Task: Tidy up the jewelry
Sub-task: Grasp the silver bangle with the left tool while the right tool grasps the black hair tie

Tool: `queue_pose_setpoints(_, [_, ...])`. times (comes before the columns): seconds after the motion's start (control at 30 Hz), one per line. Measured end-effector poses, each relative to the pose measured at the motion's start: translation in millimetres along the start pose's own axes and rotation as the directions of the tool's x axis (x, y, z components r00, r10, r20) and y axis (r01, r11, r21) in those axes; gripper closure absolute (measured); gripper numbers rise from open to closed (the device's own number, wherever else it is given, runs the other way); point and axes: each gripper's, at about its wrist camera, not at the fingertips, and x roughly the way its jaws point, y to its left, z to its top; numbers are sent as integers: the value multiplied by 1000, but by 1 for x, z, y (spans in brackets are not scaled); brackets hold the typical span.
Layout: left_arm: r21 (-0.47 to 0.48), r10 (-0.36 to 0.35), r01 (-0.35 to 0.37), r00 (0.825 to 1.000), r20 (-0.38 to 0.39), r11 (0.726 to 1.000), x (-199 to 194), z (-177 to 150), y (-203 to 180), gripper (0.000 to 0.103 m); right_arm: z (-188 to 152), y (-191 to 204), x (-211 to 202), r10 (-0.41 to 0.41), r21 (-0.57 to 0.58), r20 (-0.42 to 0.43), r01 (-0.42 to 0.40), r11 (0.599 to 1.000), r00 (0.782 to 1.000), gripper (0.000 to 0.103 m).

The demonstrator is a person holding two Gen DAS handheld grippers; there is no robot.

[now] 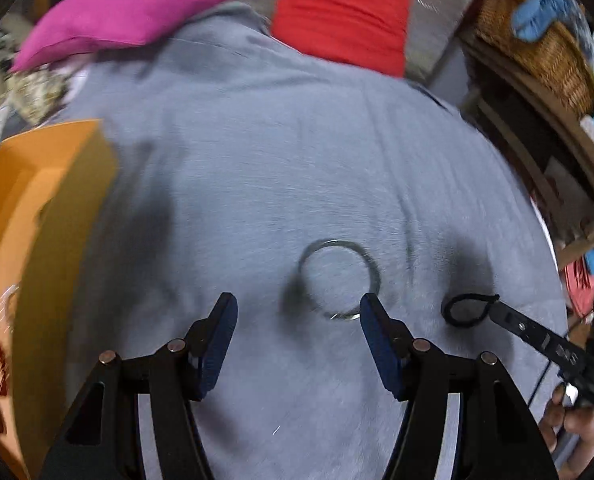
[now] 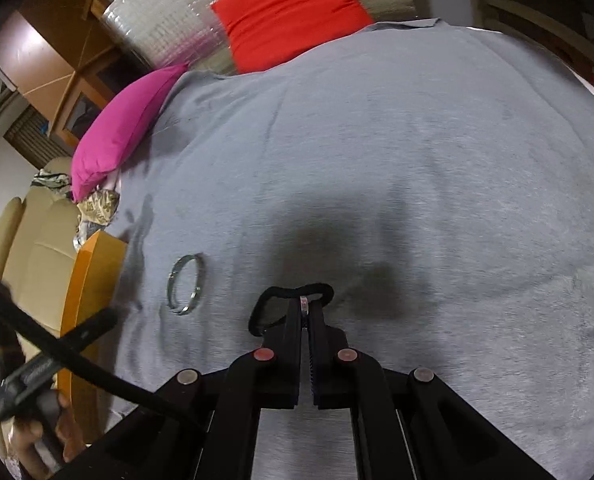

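Right claw [image 2: 305,308] is clamped on a black band [image 2: 275,300], likely for boxing; left claw [image 1: 297,312], spread apart, frames the bangle [image 1: 339,280] for pickup.

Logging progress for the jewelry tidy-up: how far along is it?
Done: nothing visibly stowed; the orange box interior is hidden. In hand: the right gripper is shut on a black cord loop with a small metal piece. Left: the silver bangle lies on the grey cloth ahead of the open left gripper.

Both wrist views look closely down, sharing the bangle [image 1: 339,280] [image 2: 185,283].
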Motion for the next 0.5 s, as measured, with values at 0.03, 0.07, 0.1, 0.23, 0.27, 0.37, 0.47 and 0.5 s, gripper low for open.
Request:
queue_pose_setpoints(0.03, [12,-1,1,1000,-11,1000,7,4,-4,39,-1,-2,0,7,1,7,-7,1000,1000,99])
queue_pose_setpoints(0.07, [24,15,-15,1000,-20,1000,15,8,-8,39,-2,-5,0,19,5,11,-19,1000,1000,99])
queue_pose_setpoints(0.1, [37,31,-30,999,-22,999,21,12,-12,39,-3,-7,0,35,12,13,-35,999,999,99])
queue_pose_setpoints(0.23, [94,79,-72,995,-65,993,46,24,-20,65,-6,-15,0,92,35,19,-92,995,996,99])
queue_pose_setpoints(0.27, [104,85,-77,994,-71,992,49,25,-21,73,-7,-16,0,102,37,23,-103,994,995,99])
queue_pose_setpoints(0.37, [124,119,-110,991,-68,986,51,23,-24,95,-7,-17,2,123,39,25,-124,991,992,99])
queue_pose_setpoints(0.47, [131,117,-107,991,-71,986,51,22,-27,101,-7,-18,6,130,42,22,-131,991,991,99])
queue_pose_setpoints(0.5, [127,113,-103,991,-71,987,49,22,-27,101,-7,-18,7,129,42,20,-130,991,991,99])
